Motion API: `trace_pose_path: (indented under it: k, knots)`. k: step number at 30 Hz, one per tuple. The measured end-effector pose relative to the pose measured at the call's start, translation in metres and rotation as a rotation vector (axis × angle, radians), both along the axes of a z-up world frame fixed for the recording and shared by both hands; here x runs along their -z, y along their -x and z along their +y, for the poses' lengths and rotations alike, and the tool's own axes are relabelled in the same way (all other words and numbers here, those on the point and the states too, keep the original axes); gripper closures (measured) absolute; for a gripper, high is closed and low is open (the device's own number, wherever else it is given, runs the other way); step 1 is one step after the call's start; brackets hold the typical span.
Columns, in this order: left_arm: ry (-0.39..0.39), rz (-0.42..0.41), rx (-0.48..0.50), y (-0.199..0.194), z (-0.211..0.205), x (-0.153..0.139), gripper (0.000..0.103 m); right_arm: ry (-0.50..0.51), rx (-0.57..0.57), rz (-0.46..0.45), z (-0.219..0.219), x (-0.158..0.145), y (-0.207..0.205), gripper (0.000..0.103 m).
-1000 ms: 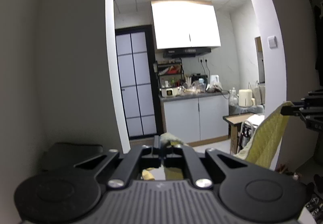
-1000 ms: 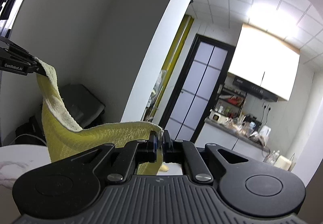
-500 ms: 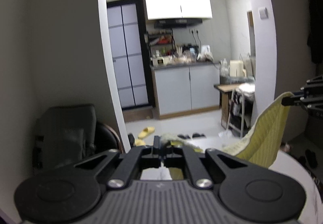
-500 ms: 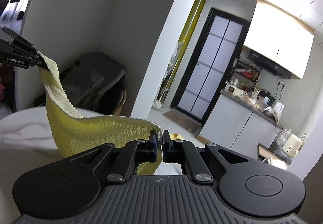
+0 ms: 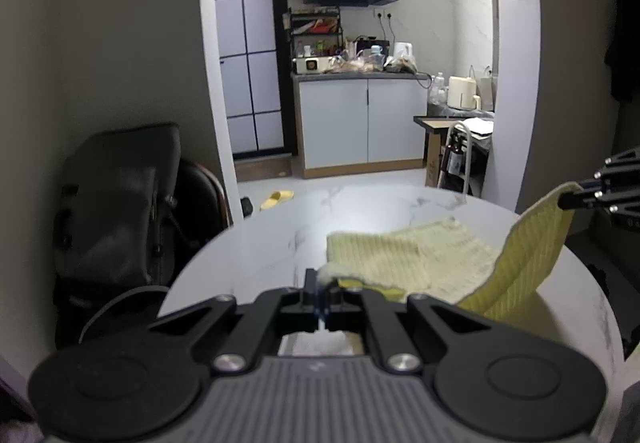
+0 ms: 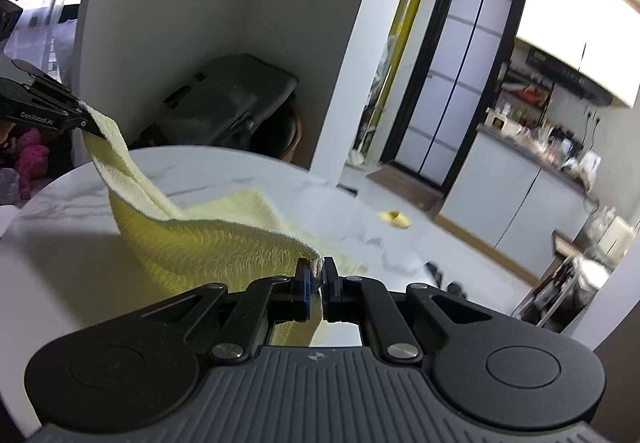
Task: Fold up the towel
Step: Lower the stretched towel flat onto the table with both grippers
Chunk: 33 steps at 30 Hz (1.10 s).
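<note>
Left gripper (image 5: 322, 297): it is pressed together on one corner of the yellow towel (image 5: 404, 259), low above the near edge of the table (image 5: 272, 239).
Right gripper (image 6: 316, 283): it is pinched on the other corner, which is held higher, so that the cloth rises in a band to it.
Change: one second ago only wall and kitchen were seen and the towel was hanging in the air; now both grippers are lowered and tilted down, and the round table is in view.
Towel: its far part is now laid flat on the table, toward the right edge; the near part is lifted.
Meaning: the towel is probably being spread for the first fold.
Far: a dark bag (image 5: 116, 199) is seen beyond the left edge, then the kitchen cabinet (image 5: 360, 123).
</note>
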State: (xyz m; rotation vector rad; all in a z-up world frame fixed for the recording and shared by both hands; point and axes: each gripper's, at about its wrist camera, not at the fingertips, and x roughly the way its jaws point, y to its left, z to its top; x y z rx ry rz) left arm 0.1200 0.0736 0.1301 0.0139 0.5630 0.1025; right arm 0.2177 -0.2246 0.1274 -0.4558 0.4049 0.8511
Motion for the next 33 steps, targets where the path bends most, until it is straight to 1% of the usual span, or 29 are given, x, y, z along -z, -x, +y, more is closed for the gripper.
trace_pose_path:
  k: [2,5,10,11,15,19,23,29,33]
  knots:
    - [0.025,0.013,-0.017,0.006,0.002,0.005,0.101,-0.001,-0.007,0.013,-0.003,0.004,0.008,0.097]
    - [0.036,0.024,-0.030,0.016,-0.001,0.013,0.101,-0.013,-0.021,0.037,-0.009,0.012,0.014,0.097]
    - [0.123,0.024,-0.091,0.032,-0.002,0.030,0.100,-0.040,-0.040,0.092,-0.018,0.023,0.027,0.097]
    - [0.131,0.014,-0.124,0.036,-0.003,0.035,0.100,-0.037,-0.041,0.096,-0.019,0.025,0.029,0.097]
    - [0.163,0.000,-0.160,0.043,-0.004,0.044,0.100,-0.018,-0.043,0.122,-0.028,0.032,0.036,0.097]
    - [0.188,-0.014,-0.187,0.049,-0.002,0.048,0.099,-0.007,-0.038,0.152,-0.034,0.040,0.043,0.097]
    - [0.197,-0.025,-0.205,0.057,-0.004,0.051,0.098,0.002,-0.038,0.160,-0.037,0.046,0.056,0.097]
    - [0.218,-0.010,-0.226,0.065,-0.003,0.063,0.098,0.015,-0.039,0.186,-0.036,0.052,0.065,0.095]
    - [0.243,-0.011,-0.249,0.068,0.004,0.069,0.098,0.048,-0.045,0.195,-0.035,0.054,0.067,0.094]
